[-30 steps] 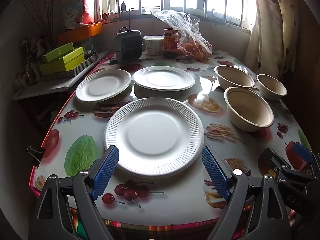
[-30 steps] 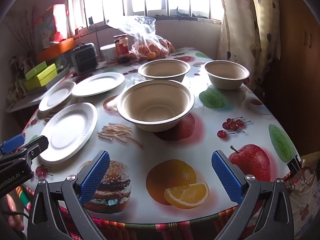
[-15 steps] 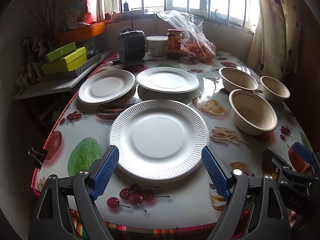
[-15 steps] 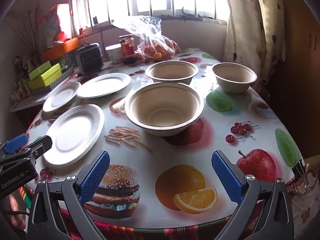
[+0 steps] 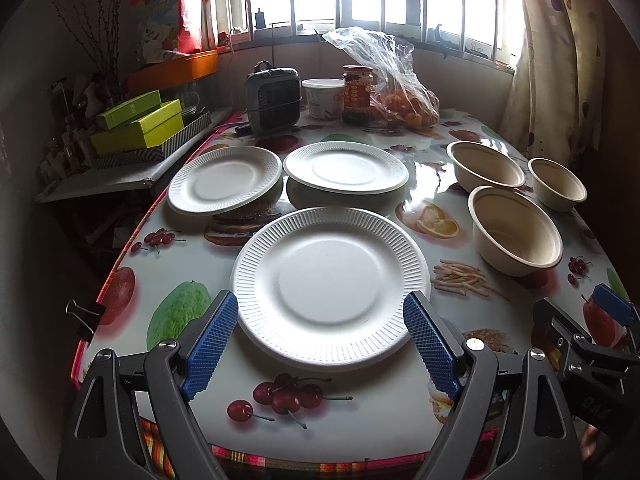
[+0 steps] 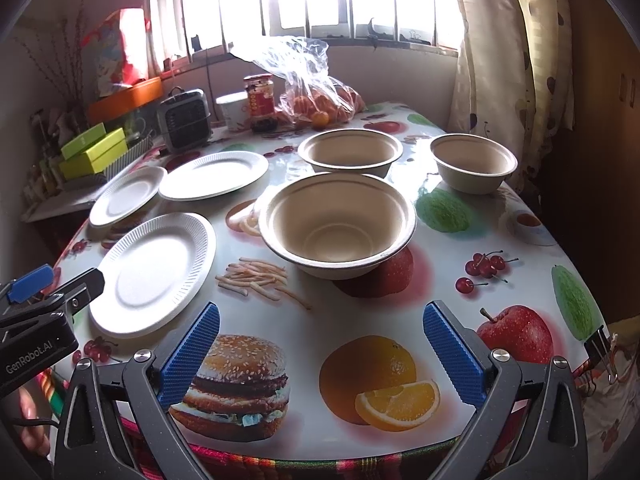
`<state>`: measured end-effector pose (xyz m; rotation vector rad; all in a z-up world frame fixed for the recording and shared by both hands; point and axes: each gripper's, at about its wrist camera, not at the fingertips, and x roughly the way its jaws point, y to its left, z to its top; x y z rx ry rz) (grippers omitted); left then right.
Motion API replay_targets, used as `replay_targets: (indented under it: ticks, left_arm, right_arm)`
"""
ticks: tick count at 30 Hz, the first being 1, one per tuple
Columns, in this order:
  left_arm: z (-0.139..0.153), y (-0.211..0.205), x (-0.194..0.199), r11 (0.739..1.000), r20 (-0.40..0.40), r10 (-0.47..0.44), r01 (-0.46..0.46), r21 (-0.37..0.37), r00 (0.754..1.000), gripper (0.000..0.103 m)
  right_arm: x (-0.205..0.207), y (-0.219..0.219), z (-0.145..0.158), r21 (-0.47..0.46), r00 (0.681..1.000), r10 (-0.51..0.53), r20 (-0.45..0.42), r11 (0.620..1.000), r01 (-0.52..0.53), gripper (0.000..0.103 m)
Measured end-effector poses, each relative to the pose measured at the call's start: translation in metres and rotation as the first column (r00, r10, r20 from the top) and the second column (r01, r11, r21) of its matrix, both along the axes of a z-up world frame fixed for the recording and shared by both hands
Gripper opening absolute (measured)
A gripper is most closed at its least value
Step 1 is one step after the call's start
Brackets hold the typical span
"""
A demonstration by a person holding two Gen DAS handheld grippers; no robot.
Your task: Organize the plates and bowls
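Three white paper plates lie on the fruit-print table: a large ribbed plate [image 5: 331,286] nearest me, a smaller plate [image 5: 225,179] at the back left and another plate [image 5: 346,167] behind it. Three beige bowls stand on the right: the near bowl [image 6: 337,226], a far bowl [image 6: 350,152] and a small bowl [image 6: 473,163]. My left gripper [image 5: 325,340] is open, its blue pads either side of the large plate's near rim. My right gripper [image 6: 322,354] is open above the table's front edge, short of the near bowl, holding nothing.
At the table's far end stand a grey heater [image 5: 273,100], a white tub [image 5: 322,98], a jar [image 5: 357,94] and a plastic bag of oranges [image 5: 404,96]. Green boxes [image 5: 138,126] sit on a shelf to the left. A curtain [image 6: 512,48] hangs on the right. Binder clips hold the tablecloth's edges.
Both grippers have moved forward over the table. The large plate now sits between my left gripper's pads, and the near bowl looms closer to my right gripper. Both stay open.
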<state>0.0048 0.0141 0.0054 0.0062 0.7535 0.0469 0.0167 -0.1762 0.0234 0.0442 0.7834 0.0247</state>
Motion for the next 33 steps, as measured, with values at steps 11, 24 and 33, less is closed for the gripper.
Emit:
replay_targets:
  ticks: [11, 24, 33]
  left_arm:
    - [0.0006, 0.0012, -0.0003, 1.000, 0.000, 0.002, -0.002, 0.001, 1.000, 0.085]
    - [0.0011, 0.0024, 0.0022, 1.000, 0.005, 0.008, -0.008, -0.005, 1.000, 0.085]
    - [0.0013, 0.0033, 0.0016, 1.000, 0.005, 0.011, -0.011, -0.004, 1.000, 0.085]
  right_arm:
    - [-0.0001, 0.0001, 0.0000, 0.001, 1.000, 0.001, 0.002, 1.000, -0.001, 0.103]
    - [-0.0007, 0.0008, 0.0021, 0.001, 1.000, 0.002, 0.002, 1.000, -0.002, 0.103]
    - [0.0003, 0.0005, 0.0050, 0.002, 1.000, 0.001, 0.005, 1.000, -0.001, 0.103]
